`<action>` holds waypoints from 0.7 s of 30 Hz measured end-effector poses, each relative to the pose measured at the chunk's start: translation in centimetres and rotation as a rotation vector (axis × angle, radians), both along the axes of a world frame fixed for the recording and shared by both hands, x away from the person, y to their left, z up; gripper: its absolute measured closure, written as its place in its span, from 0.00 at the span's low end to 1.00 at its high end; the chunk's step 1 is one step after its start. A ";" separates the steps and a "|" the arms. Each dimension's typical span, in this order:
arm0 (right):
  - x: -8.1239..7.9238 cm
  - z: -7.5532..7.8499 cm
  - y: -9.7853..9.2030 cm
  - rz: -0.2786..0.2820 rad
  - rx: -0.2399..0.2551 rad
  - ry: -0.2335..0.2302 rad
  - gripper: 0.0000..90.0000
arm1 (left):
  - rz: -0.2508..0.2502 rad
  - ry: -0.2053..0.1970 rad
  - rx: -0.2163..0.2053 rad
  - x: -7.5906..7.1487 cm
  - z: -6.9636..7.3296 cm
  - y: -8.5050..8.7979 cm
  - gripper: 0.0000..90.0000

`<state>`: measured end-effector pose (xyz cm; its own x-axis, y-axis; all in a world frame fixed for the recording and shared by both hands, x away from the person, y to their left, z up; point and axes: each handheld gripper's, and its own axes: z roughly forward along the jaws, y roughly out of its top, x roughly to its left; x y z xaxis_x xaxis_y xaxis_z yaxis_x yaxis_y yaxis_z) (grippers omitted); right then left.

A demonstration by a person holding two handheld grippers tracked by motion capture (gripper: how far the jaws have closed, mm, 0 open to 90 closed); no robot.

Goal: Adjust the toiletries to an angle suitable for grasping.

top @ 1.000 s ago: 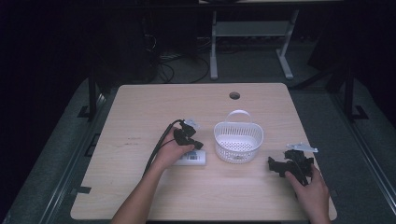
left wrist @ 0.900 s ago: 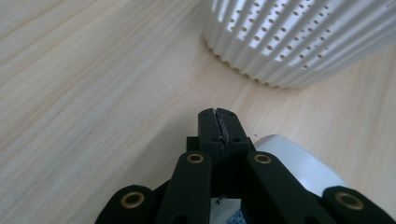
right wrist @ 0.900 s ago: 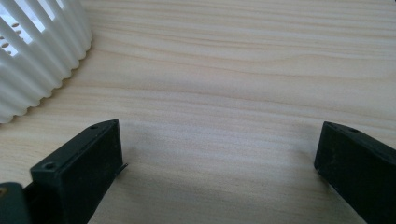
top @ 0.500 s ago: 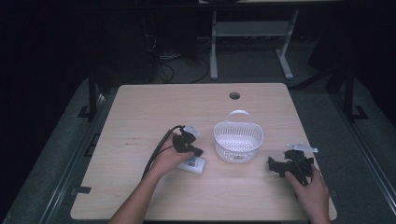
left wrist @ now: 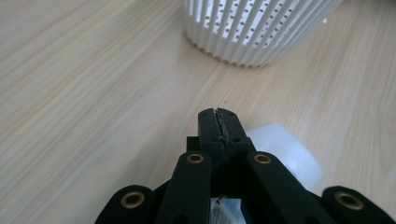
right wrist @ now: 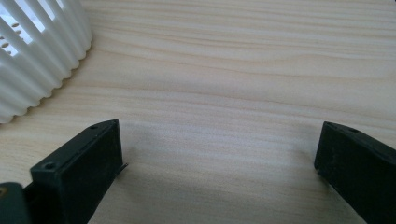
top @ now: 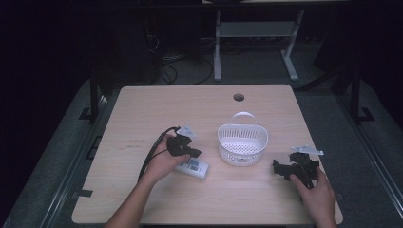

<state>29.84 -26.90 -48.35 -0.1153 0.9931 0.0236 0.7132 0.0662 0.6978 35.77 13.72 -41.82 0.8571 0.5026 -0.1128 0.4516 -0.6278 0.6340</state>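
White packet (top: 192, 167) on the counter (top: 142, 109), just left of the basket (top: 243, 145).

One packet, one white basket, two grippers. Left gripper (top: 183, 146), jaws pressed closed and empty, hovers above the packet, left of the basket. Right gripper (top: 294, 169), jaws wide open, sits right of the basket near the counter's right edge. Behind the basket the counter lies bare.

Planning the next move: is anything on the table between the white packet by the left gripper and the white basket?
Nothing visible. Bare table lies between the white packet and the white basket; the left gripper is shut over the packet's near end.
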 end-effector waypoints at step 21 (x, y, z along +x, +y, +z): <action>0.0 0.0 0.0 0.000 0.001 0.000 0.00 | 0.173 -0.026 -0.005 -4.2 -0.3 10.0 1.00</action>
